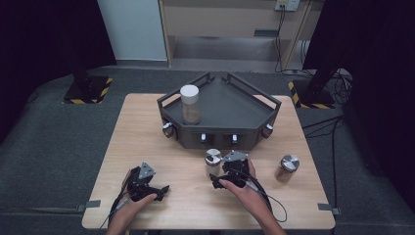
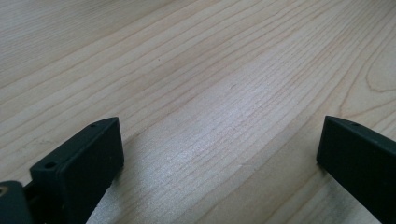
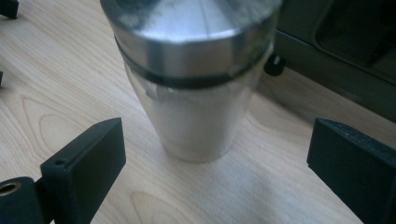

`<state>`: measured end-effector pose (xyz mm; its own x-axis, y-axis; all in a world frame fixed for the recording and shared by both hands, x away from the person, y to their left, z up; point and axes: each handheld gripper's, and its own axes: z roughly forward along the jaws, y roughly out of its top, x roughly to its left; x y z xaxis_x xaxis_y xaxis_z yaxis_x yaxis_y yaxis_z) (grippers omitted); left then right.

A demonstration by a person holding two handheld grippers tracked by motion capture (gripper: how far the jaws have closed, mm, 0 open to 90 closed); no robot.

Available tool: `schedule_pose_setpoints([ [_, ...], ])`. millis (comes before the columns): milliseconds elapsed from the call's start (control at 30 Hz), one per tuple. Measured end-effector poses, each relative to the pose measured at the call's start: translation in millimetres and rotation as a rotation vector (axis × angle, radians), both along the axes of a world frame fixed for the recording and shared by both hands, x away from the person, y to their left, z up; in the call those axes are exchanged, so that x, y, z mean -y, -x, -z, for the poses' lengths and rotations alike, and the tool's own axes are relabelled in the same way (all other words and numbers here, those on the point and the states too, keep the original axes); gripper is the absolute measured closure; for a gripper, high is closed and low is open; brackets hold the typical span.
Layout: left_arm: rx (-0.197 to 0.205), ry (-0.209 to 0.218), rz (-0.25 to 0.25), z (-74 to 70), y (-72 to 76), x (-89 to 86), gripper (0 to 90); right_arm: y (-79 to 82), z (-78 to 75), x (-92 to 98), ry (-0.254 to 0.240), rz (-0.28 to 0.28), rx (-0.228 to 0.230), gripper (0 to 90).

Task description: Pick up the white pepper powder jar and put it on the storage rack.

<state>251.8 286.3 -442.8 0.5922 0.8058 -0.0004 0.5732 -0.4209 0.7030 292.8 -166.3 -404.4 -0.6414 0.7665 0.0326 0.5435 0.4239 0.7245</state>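
**Right claw lined up on a steel-lidded jar**

We see a wooden table (image 1: pixel 147 127) from above. In the lower middle of the high view stands a small jar (image 1: pixel 213 162) with a shiny metal lid, just in front of a dark angular tray (image 1: pixel 244 110). The jar looks like clear glass holding pale powder: we judge it rigid, smooth, fairly slippery, breakable if tipped, and light. The best hold seems to be on the straight glass wall below the lid, not the tapering base.

The right claw (image 3: pixel 215 154) sits just beside the jar, its jaws spread wide to either side of it, not touching; it holds nothing. The left claw (image 2: pixel 219 144) rests at the lower left, jaws wide apart over bare wood, empty.

A second metal-lidded jar (image 1: pixel 288 168) stands at the right, and a white-lidded jar (image 1: pixel 190 104) sits inside the tray.
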Motion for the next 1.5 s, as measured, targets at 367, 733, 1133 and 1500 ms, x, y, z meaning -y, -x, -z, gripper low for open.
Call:
schedule_pose_setpoints([
  [367, 0.000, 0.000, 0.000, 0.0, -0.1, 0.0, 0.0, -11.6, 3.5, -14.2, -0.024, 0.000, -0.017, 6.9],
  [733, 0.000, 0.000, 0.000, 0.0, 0.0, 0.0, 0.0, -17.5, 10.5, -21.9, -0.020, 0.015, -0.029, 11.8],
  [1133, 0.000, 0.000, 0.000, 0.0, 0.0, 0.0, 0.0, -20.6, 13.8, -27.3, -0.017, 0.031, -0.028, 21.5],
  [1500, 0.000, 0.000, 0.000, 0.0, 0.0, 0.0, 0.0, -16.4, 13.2, -33.0, -0.005, 0.032, 0.001, 30.1],
])
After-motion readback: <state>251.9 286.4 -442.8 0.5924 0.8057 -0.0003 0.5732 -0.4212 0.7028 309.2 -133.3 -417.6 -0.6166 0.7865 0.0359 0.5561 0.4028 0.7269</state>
